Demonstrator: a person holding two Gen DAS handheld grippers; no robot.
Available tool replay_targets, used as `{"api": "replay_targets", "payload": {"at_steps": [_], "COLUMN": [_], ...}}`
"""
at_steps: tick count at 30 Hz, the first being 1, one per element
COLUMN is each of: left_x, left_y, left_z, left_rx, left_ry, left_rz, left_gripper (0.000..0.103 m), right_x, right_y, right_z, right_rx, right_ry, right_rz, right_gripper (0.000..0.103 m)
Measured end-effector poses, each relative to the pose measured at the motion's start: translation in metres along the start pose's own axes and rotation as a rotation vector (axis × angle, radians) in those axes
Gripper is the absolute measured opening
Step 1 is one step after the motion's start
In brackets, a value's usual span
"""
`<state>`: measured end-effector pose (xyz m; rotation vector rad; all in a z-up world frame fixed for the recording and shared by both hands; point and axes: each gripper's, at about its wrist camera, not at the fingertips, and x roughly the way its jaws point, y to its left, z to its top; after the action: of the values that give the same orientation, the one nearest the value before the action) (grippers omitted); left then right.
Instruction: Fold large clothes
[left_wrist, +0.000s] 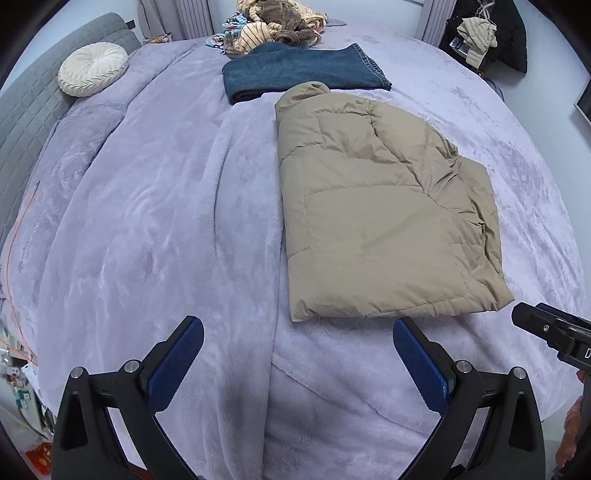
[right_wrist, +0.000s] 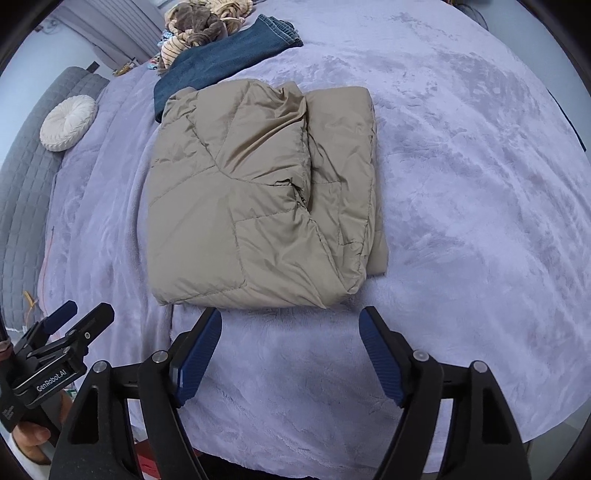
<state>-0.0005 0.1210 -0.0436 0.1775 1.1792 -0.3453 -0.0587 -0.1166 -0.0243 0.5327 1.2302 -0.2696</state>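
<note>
We have the tan puffer jacket (right_wrist: 258, 199) lying folded on the lilac plush bed cover (right_wrist: 461, 184), and it sits just beyond both of our grippers, clear of them. Its long axis runs away from us, from the hem at the near edge up to the collar, which rests just beside the folded blue jeans (right_wrist: 229, 55) farther up the bed. In the right wrist view the hem lies straight ahead of the right gripper (right_wrist: 291, 350), almost centred over the gap between its fingers; in the left wrist view the jacket sits ahead and to the right of the left gripper (left_wrist: 297, 362), so we judge the right hand the better placed of the two.

Both pairs of fingers are spread wide with nothing between them; only the cover shows in the gaps. The jacket is free, with no finger touching it.

It already reads as a narrow stack, the sides turned in. If a further fold is wanted, we think it would go along that long axis, hem carried up towards the collar.
</note>
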Motion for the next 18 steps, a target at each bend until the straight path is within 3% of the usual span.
{"api": "replay_targets", "payload": {"at_steps": [18], "left_x": [-0.08], "left_y": [-0.038], "left_z": [-0.038], "left_rx": [-0.046], "left_ry": [-0.086], "left_rz": [0.041], "left_gripper": [0.103], "right_x": [-0.073], "right_y": [-0.008], "right_z": [-0.024], "right_rx": [-0.141], "right_ry": [-0.11], "right_rz": [-0.027], "right_gripper": [0.082]}}
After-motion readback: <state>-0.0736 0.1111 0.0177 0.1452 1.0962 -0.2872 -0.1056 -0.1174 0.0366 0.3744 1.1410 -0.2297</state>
